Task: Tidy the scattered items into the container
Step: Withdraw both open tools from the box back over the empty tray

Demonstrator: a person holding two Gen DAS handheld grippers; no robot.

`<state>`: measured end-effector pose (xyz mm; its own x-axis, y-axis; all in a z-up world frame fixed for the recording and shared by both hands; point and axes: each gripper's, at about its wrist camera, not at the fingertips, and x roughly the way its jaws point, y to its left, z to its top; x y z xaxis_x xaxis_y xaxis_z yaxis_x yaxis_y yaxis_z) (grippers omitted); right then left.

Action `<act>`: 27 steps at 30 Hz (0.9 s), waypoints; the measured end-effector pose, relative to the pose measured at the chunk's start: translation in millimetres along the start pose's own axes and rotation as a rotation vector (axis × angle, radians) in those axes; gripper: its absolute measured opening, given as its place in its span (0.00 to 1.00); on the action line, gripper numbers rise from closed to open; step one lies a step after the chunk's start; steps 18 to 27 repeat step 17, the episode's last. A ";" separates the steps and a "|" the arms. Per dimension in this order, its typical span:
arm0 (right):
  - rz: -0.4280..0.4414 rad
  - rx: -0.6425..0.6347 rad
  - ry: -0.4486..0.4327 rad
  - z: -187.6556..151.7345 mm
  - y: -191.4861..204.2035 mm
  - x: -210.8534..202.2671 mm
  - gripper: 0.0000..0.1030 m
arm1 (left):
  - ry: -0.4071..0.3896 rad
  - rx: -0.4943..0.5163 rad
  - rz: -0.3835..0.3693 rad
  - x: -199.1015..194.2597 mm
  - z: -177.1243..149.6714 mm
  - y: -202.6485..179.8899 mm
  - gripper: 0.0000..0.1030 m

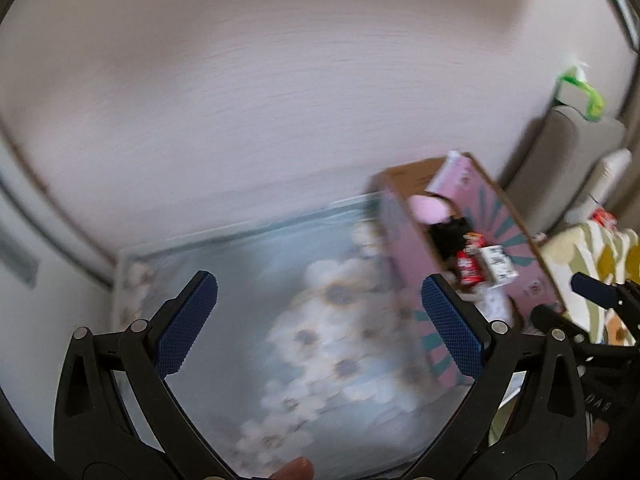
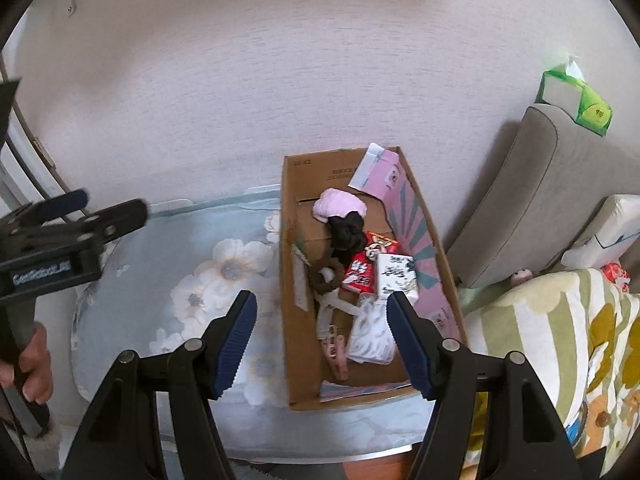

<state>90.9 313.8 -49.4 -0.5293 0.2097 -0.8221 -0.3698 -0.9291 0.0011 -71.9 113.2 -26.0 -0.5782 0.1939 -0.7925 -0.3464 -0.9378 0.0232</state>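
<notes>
Cardboard box w/ items lies below right gripper; left gripper beside it; both agape, empty.

We face a pale, faintly textured wall. Below it lies a light-blue floral cloth, with a grey upholstered cushion and a green-striped flowered blanket alongside.

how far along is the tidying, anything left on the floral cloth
Looks nearly done. The cardboard box already holds a pink cloth, black item, red packet and white pack. The left gripper and right gripper are open, holding nothing. No loose items show on the floral cloth.
</notes>
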 end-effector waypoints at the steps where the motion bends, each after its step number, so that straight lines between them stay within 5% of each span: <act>1: 0.002 0.002 0.001 0.1 3.2 -0.7 0.61 | 0.004 -0.013 0.014 -2.3 -3.3 6.2 0.99; 11: -0.005 -0.041 0.067 -7.9 56.3 6.1 0.61 | 0.053 -0.186 0.103 -31.6 -53.8 71.5 0.99; 27: -0.007 -0.101 0.086 -16.4 84.1 11.9 0.61 | 0.056 -0.198 0.134 -36.2 -70.5 80.9 0.99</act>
